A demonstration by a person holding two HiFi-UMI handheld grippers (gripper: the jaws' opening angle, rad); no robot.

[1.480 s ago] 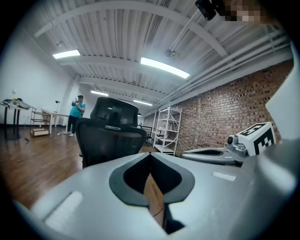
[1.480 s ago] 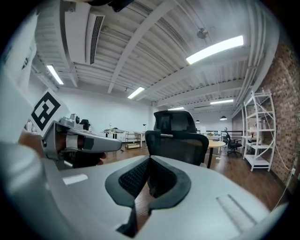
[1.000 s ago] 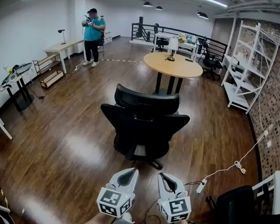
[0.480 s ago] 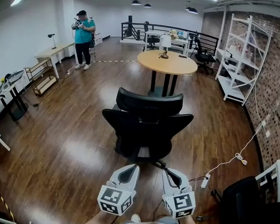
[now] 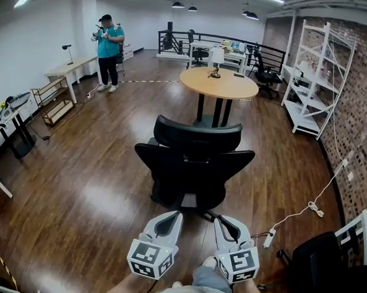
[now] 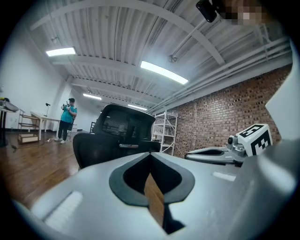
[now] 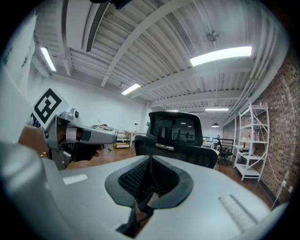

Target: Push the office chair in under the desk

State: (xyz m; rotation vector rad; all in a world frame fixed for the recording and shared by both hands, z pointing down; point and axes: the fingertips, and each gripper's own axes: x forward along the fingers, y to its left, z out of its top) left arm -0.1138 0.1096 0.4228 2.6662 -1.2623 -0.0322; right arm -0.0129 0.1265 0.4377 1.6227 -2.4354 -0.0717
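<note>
Office chair (image 5: 191,168) stands on open floor at twelve o'clock from both tools in the head view, backrest toward them, with the round desk (image 5: 218,83) beyond it at twelve. The left gripper (image 5: 171,219) and right gripper (image 5: 222,223) are apart from it. Left gripper view: jaws clenched, empty. Right gripper view: the same. Pressing both closed tips evenly on the backrest should keep it rolling straight.

No legible text or labels anywhere

Grey, marker-cubed left gripper (image 5: 177,214), right gripper (image 5: 219,217)
</note>
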